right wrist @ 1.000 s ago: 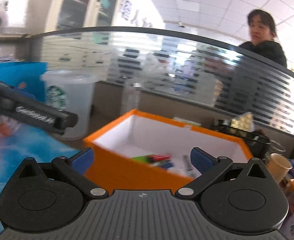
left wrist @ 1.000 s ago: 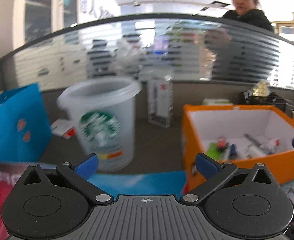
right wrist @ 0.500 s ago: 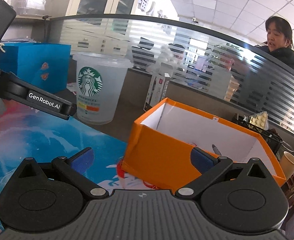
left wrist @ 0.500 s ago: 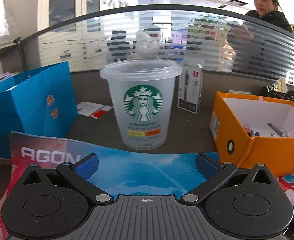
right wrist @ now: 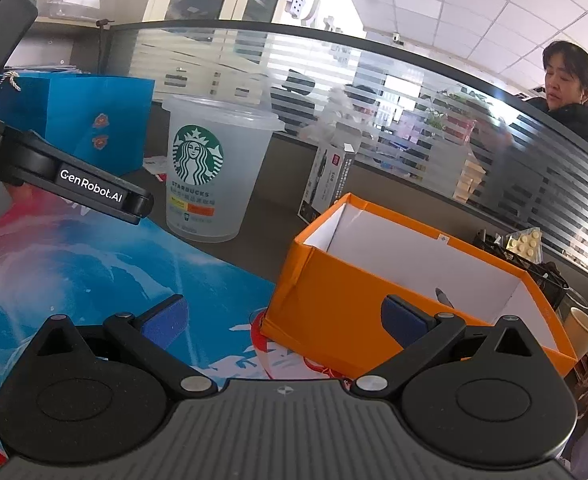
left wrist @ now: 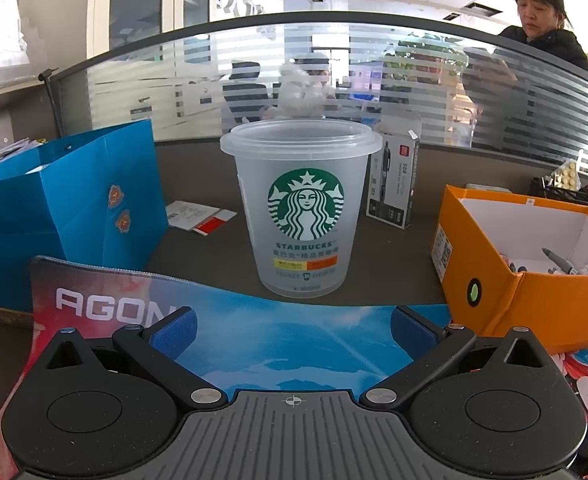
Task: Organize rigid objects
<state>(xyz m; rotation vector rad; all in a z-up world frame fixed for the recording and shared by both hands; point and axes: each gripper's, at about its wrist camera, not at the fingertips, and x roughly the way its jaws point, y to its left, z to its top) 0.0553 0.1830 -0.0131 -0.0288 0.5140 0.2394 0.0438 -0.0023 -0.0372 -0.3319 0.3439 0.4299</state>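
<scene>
Frosted plastic cup (left wrist: 302, 208) stands at twelve o'clock before my left gripper (left wrist: 294, 330), both grippers wide open, empty; I should approach level, closing gently on its wall.

Orange box (left wrist: 530, 304) contents largely hidden.

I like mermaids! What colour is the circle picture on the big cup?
Green and white, on the cup; clearest in the left wrist view.

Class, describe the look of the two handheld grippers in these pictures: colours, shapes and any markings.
Both are matte black plastic. The left gripper and the right gripper each have two round discs, silver pivot pins, a ribbed grey centre plate with a small crosshair mark, and angled link arms ending in blue-padded jaws. Seen from the right wrist view, the left gripper's side carries white "GenRobot.AI" lettering.
</scene>
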